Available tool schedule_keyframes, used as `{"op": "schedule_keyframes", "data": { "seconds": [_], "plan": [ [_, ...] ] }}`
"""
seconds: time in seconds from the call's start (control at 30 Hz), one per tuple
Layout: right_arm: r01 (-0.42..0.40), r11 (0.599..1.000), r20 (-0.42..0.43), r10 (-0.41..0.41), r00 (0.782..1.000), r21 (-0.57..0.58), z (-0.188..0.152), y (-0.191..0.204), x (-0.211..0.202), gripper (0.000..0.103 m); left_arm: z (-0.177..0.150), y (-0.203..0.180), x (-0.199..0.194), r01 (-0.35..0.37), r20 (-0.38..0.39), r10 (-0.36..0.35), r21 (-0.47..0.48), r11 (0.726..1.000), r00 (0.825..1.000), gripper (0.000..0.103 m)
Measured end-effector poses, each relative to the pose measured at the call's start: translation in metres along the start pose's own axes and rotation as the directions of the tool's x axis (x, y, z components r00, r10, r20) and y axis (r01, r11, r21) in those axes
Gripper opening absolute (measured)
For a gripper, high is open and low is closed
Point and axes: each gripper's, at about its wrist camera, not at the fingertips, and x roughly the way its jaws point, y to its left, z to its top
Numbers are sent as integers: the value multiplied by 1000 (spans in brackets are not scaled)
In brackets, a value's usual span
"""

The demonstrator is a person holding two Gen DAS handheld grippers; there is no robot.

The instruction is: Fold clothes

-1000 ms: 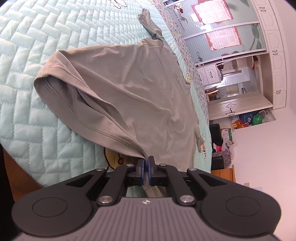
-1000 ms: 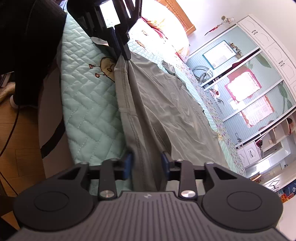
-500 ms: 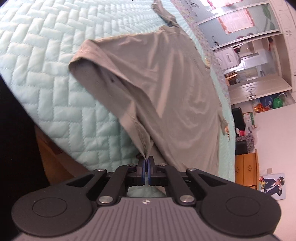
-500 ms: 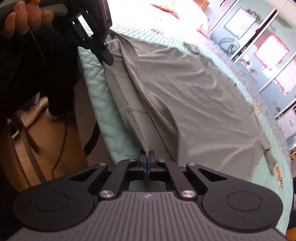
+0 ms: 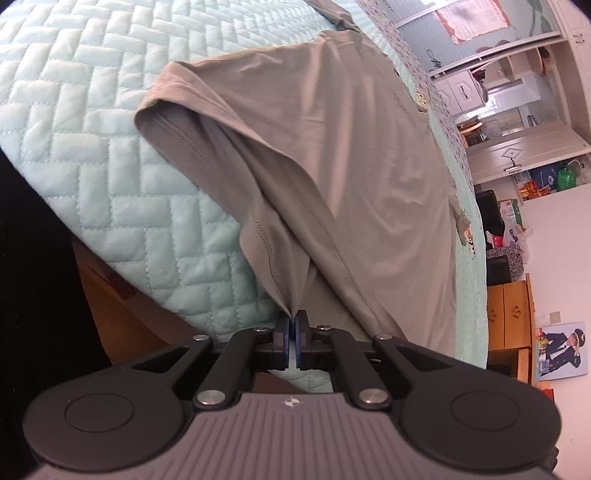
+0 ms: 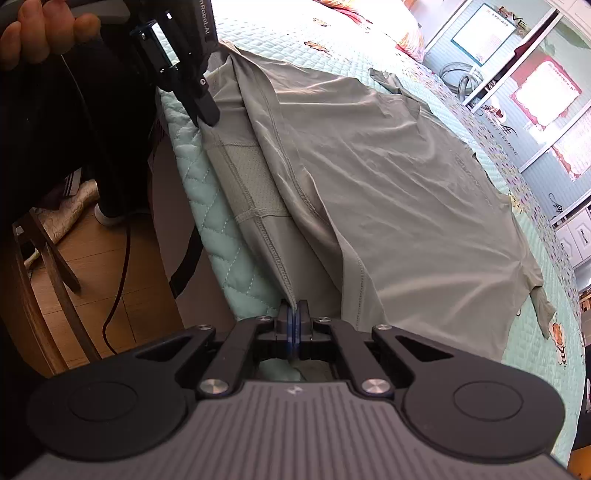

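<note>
Since the earlier frame, right gripper (image 6: 293, 314) was closed onto the shirt's hem.
Both hem corners were pinched, left gripper (image 5: 292, 319) clamped likewise; grey shirt (image 5: 332, 155) lay spread on the bed (image 5: 92, 110), no fold yet made.

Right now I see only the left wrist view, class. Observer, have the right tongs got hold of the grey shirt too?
Observer: Yes. The right tongs are shut on the hem of the grey shirt, at the edge of the bed.
Operator: Where do my left tongs sit, seen from that side?
Observer: The left tongs meet the same near edge of the shirt further along, and a hand grips their handle.
Operator: Is anything showing between the two grips?
Observer: A mesh panel shows on the fabric between them.
</note>
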Motion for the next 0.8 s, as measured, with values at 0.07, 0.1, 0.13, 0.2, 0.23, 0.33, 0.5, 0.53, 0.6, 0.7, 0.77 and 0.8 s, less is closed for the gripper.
{"op": "schedule_keyframes", "data": {
  "seconds": [0.07,0.1,0.13,0.2,0.23,0.33,0.5,0.53,0.6,0.7,0.77,0.8],
  "plan": [
    [-2,1000,0,2,1000,7,0,-1,0,0,0,4,-2,-4,5,4,-26,1000,1000,2],
    [-4,1000,0,4,1000,13,-1,-1,1,0,0,7,-4,-8,11,8,-44,999,1000,2],
    [-6,1000,1,6,1000,20,-1,-3,1,0,1,10,-6,-11,17,12,-62,998,1000,2],
    [-11,999,2,11,1000,37,-1,-5,3,0,3,19,-10,6,27,-2,-130,992,1000,4],
    [-12,999,2,12,1000,45,0,-6,3,0,3,24,-12,17,33,-11,-165,986,999,10],
    [-11,998,-2,11,1000,54,1,-7,5,0,5,31,-22,36,73,-22,-207,978,997,28],
    [-9,999,-16,10,1000,46,2,-7,5,1,12,46,-51,64,208,-5,-280,958,978,40],
    [-10,999,-17,11,1000,48,3,-7,6,1,14,49,-58,62,245,11,-290,955,969,43],
    [-11,998,-20,12,1000,54,3,-8,7,1,18,58,-71,42,294,51,-300,953,954,44],
    [-11,998,-24,12,1000,58,4,-9,8,1,21,63,-74,36,313,64,-302,953,948,44],
    [-10,998,-25,12,1000,61,5,-9,9,1,23,61,-72,20,312,70,-276,961,948,44],
    [-10,998,-25,11,1000,65,5,-9,9,1,24,59,-71,7,313,76,-258,966,947,44]
  ]
}}
